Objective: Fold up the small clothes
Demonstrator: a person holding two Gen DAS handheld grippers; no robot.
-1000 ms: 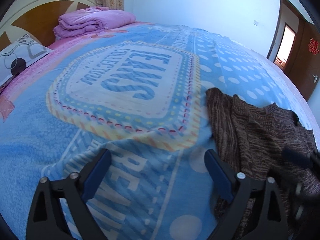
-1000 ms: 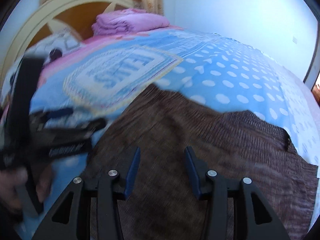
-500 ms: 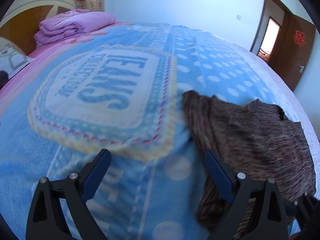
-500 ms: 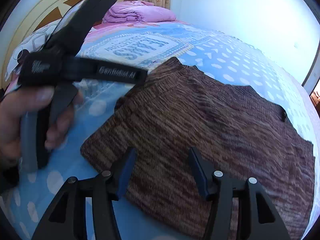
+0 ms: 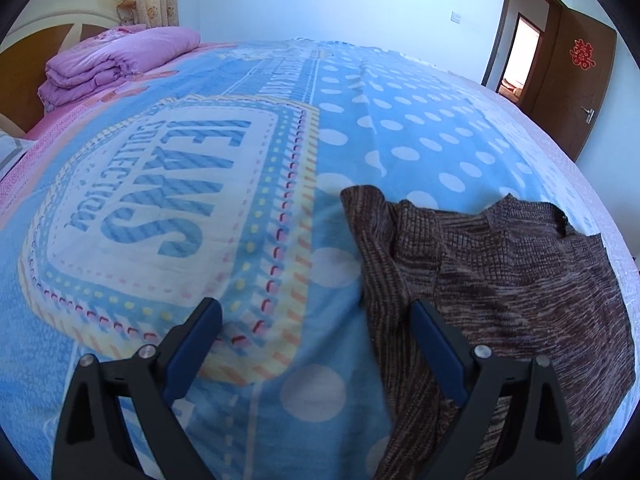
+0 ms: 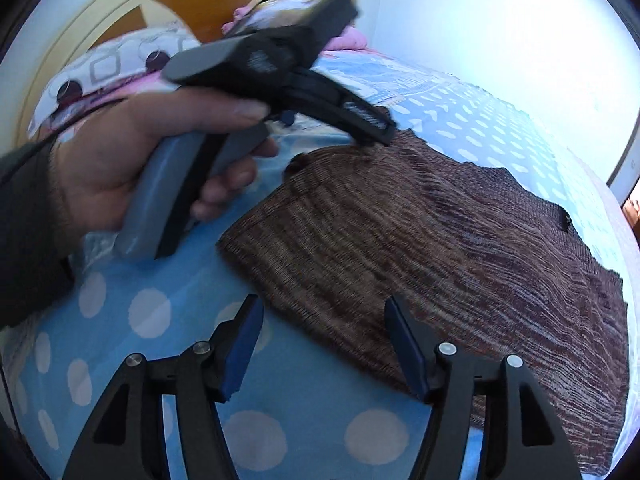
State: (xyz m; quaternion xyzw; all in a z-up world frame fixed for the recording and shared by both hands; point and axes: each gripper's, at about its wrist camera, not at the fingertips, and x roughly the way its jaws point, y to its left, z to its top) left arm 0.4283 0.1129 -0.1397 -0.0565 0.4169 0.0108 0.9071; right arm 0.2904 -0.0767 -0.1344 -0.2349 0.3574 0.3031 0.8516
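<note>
A brown knitted garment (image 5: 500,272) lies spread on the blue bedspread (image 5: 400,128), partly folded over itself at its left side. My left gripper (image 5: 316,328) is open and empty, above the bedspread at the garment's left edge; its right finger (image 5: 436,348) is over the cloth. In the right wrist view the garment (image 6: 440,248) fills the right half. My right gripper (image 6: 324,344) is open and empty, over the garment's near left edge. The left gripper, held in a hand (image 6: 132,168), reaches toward the garment's far corner in that view.
A folded pink quilt (image 5: 116,64) lies by the headboard (image 5: 24,68) at the far left. A patterned pillow (image 6: 116,68) rests against the headboard. A brown door (image 5: 576,84) stands at the far right, past the bed's edge.
Both grippers pulled back and rose from the garment. My right gripper opened wider. The left gripper swung right, bringing more of the garment into its view.
</note>
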